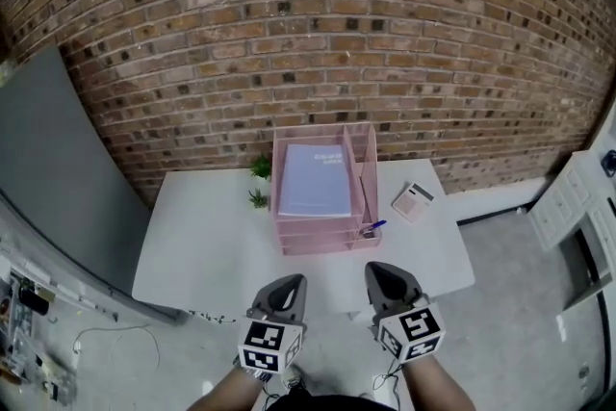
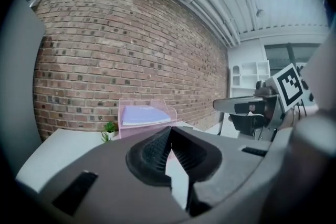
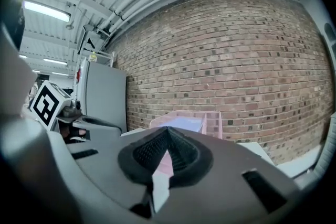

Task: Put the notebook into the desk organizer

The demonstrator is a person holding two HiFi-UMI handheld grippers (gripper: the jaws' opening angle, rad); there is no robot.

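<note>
Resting flat in the top tray of the pink desk organizer (image 1: 318, 243) is the notebook (image 1: 315, 180), pale lilac cover up, its long side running toward the brick wall (image 1: 308, 34). The organizer stands near the middle of the white table (image 1: 202, 250), toward the back edge.

Left gripper (image 1: 294, 282): held in front of the table's near edge, above the floor and apart from the organizer. In the left gripper view the ribbed pads meet at the tips. Clenched, nothing between them.

Right gripper (image 1: 377, 270): just beside the left one, at about the same height and likewise short of the table. In the right gripper view its pads are pressed together at the tips. Clenched, empty.

Both grippers point toward the organizer. Each gripper view shows the notebook beyond the closed tips.

Other items on the table:
- Calculator (image 1: 414, 201), right of the organizer, lying at an angle, not touching it.
- Blue pen (image 1: 373, 227) at the organizer's front right corner. Contact cannot be judged.
- Two small green plants (image 1: 259, 183) just beside the organizer's left side.

A grey panel (image 1: 48, 178) leans at the left of the table.
</note>
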